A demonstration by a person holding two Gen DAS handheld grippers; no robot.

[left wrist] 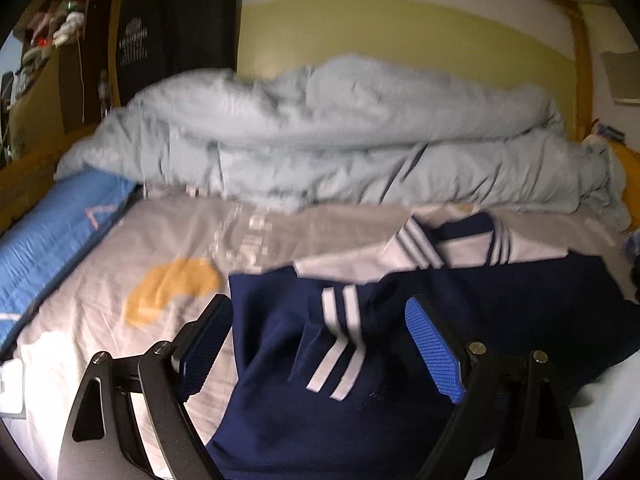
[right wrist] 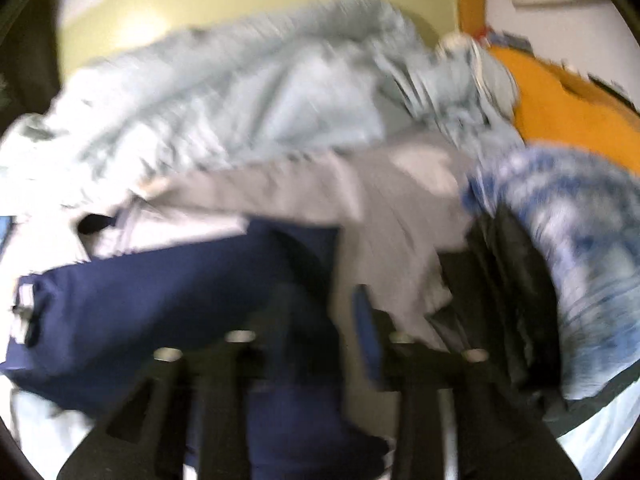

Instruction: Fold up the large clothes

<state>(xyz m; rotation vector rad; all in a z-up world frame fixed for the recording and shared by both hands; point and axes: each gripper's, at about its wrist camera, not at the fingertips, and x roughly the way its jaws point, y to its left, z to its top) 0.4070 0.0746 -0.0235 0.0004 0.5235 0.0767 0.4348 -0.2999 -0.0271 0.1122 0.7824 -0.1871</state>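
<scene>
Yellow-green wall (left wrist: 400,28) backs a bed spread with a grey printed sheet (left wrist: 168,232); its lettering is too blurred to read. Left gripper (left wrist: 320,344) stands with jaws wide apart, nothing clamped, above the navy garment with white stripes (left wrist: 340,320), which lies just ahead and below. Beyond it, a crumpled pale blue duvet (left wrist: 320,128). Only the right view shows a blue-white patterned cloth (right wrist: 560,216). Right gripper (right wrist: 316,320) is blurred; navy fabric lies between its jaws, grip uncertain
</scene>
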